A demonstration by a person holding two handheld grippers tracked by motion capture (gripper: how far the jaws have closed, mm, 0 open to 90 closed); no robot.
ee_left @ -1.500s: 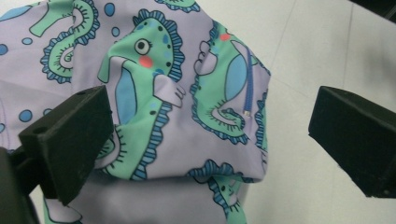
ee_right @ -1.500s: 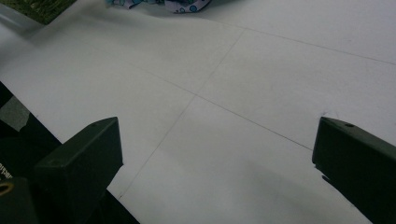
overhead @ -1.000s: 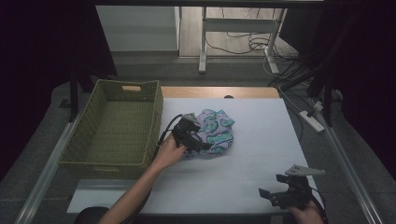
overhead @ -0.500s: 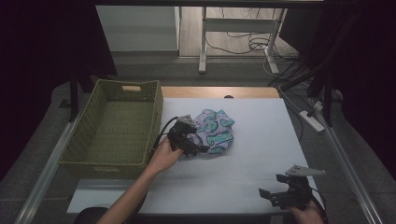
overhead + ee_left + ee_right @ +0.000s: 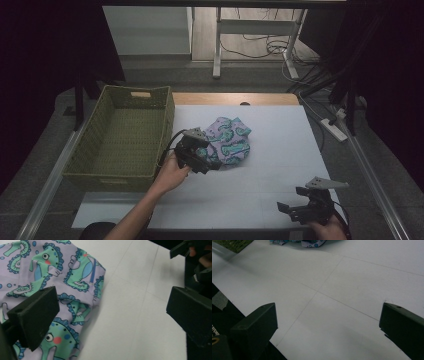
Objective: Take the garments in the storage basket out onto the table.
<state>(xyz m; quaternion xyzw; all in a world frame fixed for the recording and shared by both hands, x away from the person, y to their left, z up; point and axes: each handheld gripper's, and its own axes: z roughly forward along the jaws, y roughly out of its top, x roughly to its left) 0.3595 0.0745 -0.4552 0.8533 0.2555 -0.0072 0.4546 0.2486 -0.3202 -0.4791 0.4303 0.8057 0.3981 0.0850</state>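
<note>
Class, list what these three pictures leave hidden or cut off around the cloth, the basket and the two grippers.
- Cloth: high view, near edge behind the left gripper; left gripper view, cut by the frame.
- Basket: right gripper view, a cut corner.
- Right gripper: high view, the hand cut by the bottom edge.

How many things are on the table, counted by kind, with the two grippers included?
Basket: 1
Patterned cloth: 1
Grippers: 2, the left gripper and the right gripper
Total: 4
</note>
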